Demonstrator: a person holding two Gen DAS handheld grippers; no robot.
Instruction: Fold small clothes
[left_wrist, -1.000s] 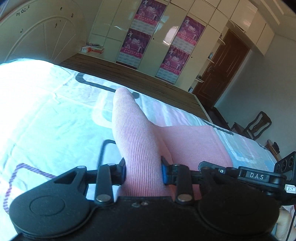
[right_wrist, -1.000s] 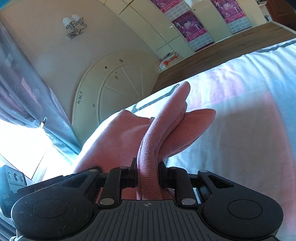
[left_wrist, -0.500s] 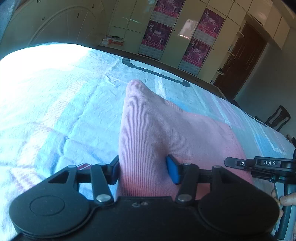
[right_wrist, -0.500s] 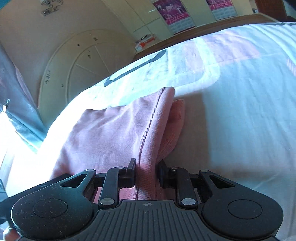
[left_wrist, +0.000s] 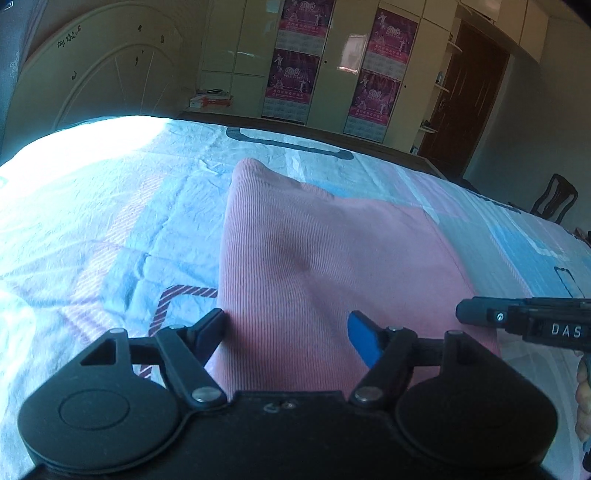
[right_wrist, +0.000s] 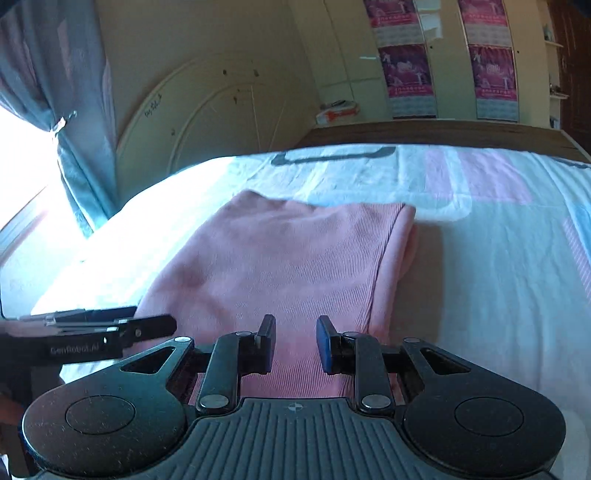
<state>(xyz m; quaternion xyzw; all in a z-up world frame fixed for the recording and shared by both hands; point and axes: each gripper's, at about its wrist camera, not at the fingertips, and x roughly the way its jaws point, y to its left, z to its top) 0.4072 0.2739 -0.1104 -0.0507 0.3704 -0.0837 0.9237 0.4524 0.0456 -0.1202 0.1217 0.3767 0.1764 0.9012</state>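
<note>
Over the bedsheet (left_wrist: 110, 221), left tongs (left_wrist: 286, 332) freshly spread and right tongs (right_wrist: 295, 343) parted, both angled down astride the pink garment (right_wrist: 288, 258).

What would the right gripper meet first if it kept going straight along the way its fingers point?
Most likely the pink garment lying flat on the bed sheet: the right gripper, jaws apart, points down at it. Depth is unclear.

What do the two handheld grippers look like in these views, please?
Both are black plastic, each with two round discs at the base and linkage arms on silver pivot pins. The left gripper has one blue pad and one dark pad, as does the right gripper, whose base is ribbed grey. White lettering reads "DAS" on the right, "GenRobot.AI" on the left.
</note>
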